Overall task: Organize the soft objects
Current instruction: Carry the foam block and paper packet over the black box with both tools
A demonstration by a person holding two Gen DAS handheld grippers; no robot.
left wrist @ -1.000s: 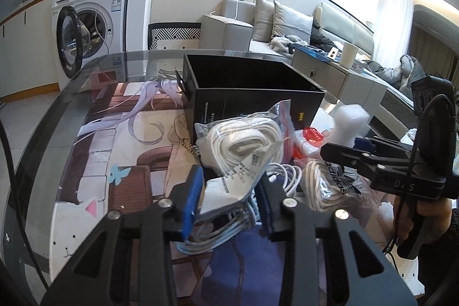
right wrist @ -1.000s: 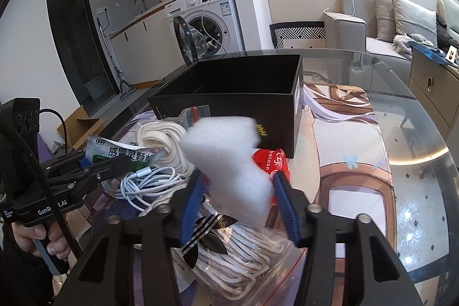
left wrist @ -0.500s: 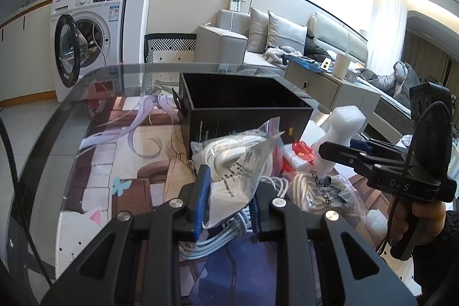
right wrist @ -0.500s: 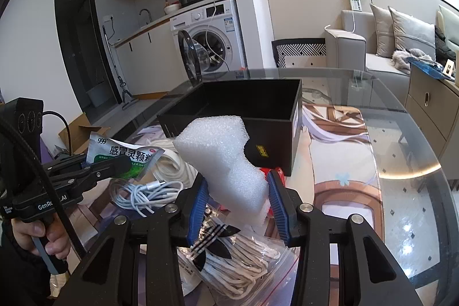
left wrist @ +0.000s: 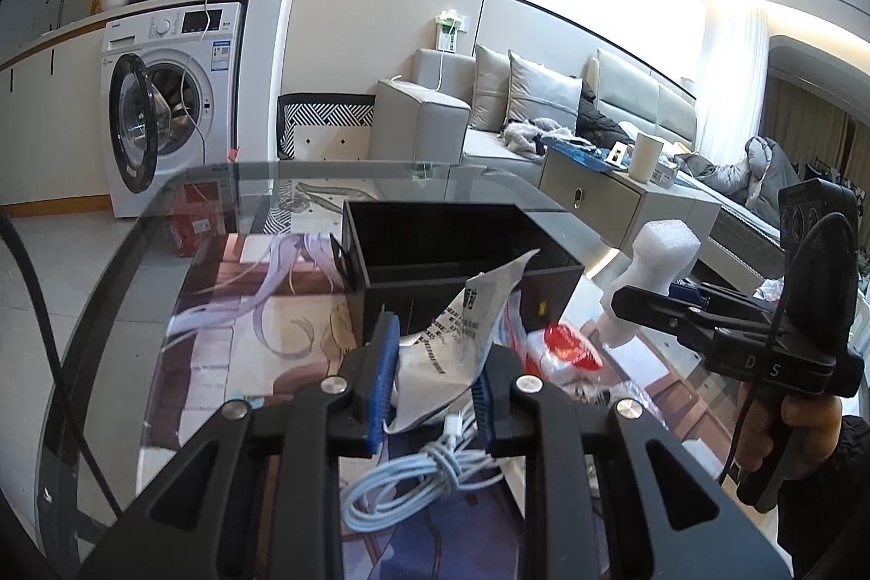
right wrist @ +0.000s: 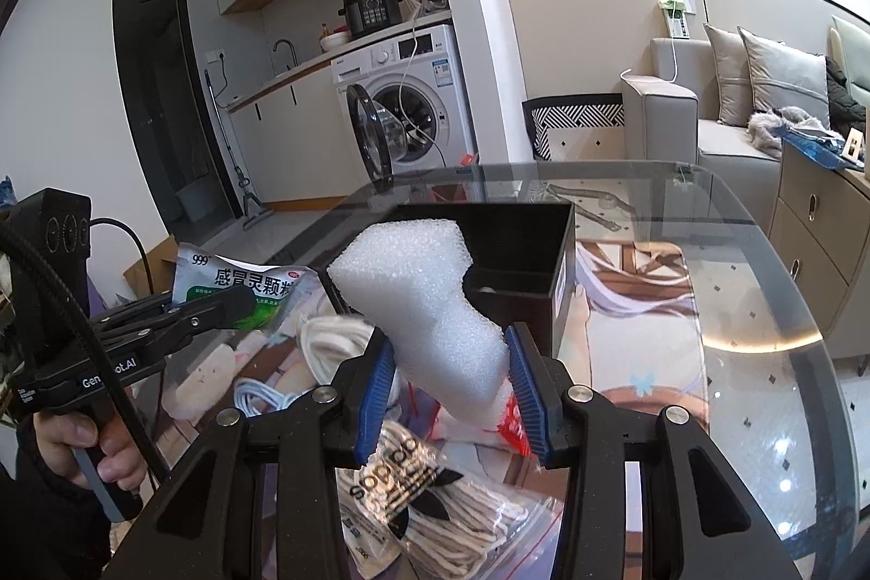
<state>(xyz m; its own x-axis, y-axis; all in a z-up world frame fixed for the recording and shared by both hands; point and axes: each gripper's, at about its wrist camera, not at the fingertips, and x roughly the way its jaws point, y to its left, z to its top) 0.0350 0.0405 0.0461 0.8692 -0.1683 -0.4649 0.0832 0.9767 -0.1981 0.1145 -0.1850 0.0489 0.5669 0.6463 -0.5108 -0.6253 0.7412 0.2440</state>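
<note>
Left gripper (left wrist: pixel 432 376): closed on the medicine sachet (left wrist: pixel 465 335), lifted clear of the cable bundle (left wrist: pixel 418 479) so it does not snag.
Right gripper (right wrist: pixel 448 387): clamped on the narrow end of the white foam block (right wrist: pixel 418 294); the wide end projects forward, toward the box.
Black box (right wrist: pixel 535 254): open-topped on the glass table (right wrist: pixel 761 362), just ahead of both grippers; the likely destination.
Remaining items: bagged rope (right wrist: pixel 451 520) and red packet (left wrist: pixel 571 343) lie on the table near the box.
</note>
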